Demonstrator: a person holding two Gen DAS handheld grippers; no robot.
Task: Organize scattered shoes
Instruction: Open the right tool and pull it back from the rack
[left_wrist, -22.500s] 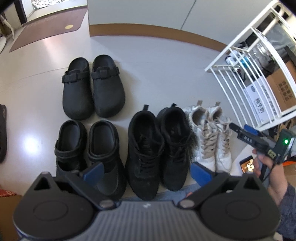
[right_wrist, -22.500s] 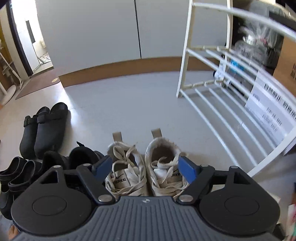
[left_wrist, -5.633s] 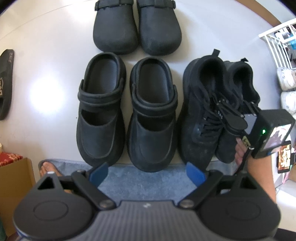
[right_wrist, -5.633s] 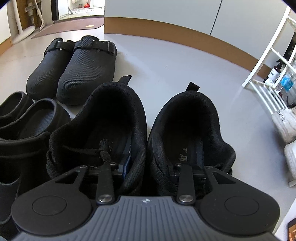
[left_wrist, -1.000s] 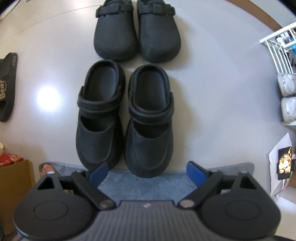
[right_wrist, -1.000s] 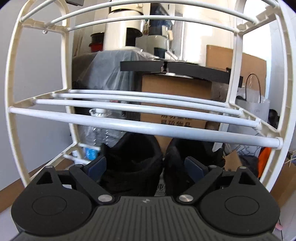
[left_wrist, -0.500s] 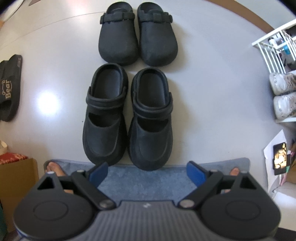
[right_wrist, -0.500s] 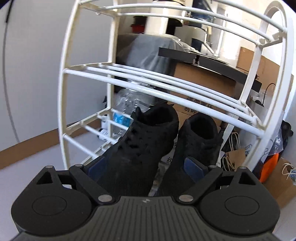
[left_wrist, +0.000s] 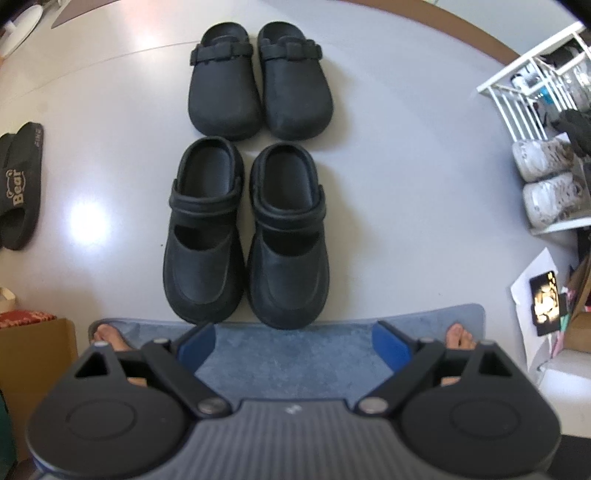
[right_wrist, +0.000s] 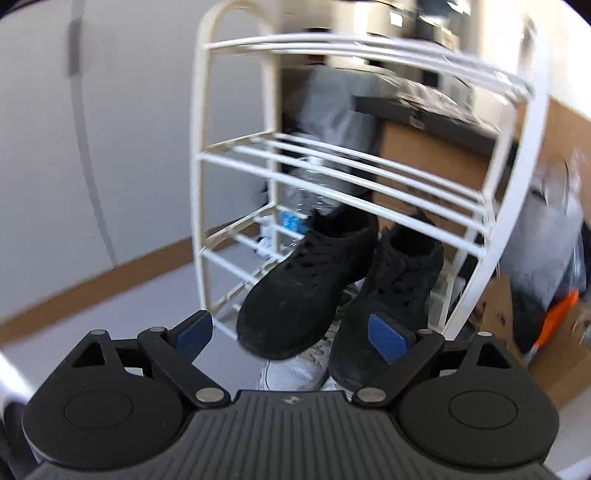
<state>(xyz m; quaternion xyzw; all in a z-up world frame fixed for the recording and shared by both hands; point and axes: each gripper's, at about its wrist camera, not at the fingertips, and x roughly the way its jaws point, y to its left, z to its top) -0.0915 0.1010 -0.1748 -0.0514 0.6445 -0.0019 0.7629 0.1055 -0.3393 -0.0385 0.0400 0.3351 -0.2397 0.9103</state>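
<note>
In the left wrist view two pairs of black shoes lie on the grey floor: strapped clogs (left_wrist: 245, 236) nearest, closed clogs (left_wrist: 258, 85) beyond them. My left gripper (left_wrist: 293, 341) hangs open above a blue mat, empty. At far right the white sneakers (left_wrist: 546, 184) sit low in the white rack (left_wrist: 517, 81). In the right wrist view the black sneakers (right_wrist: 340, 280) rest on a middle shelf of the rack (right_wrist: 273, 162), toes toward me, with the white sneakers (right_wrist: 295, 369) below. My right gripper (right_wrist: 291, 336) is open and empty, just in front of them.
A black "Bear" slipper (left_wrist: 18, 184) lies at the far left. A cardboard box (left_wrist: 33, 350) stands at the lower left, papers and a phone (left_wrist: 546, 299) at the right. Bare feet (left_wrist: 107, 334) stand on the blue mat (left_wrist: 295, 354). Boxes and bags crowd behind the rack.
My right gripper has let go of the black sneakers on the rack shelf and pulled back from them. The left gripper has risen slightly, so more floor shows.
</note>
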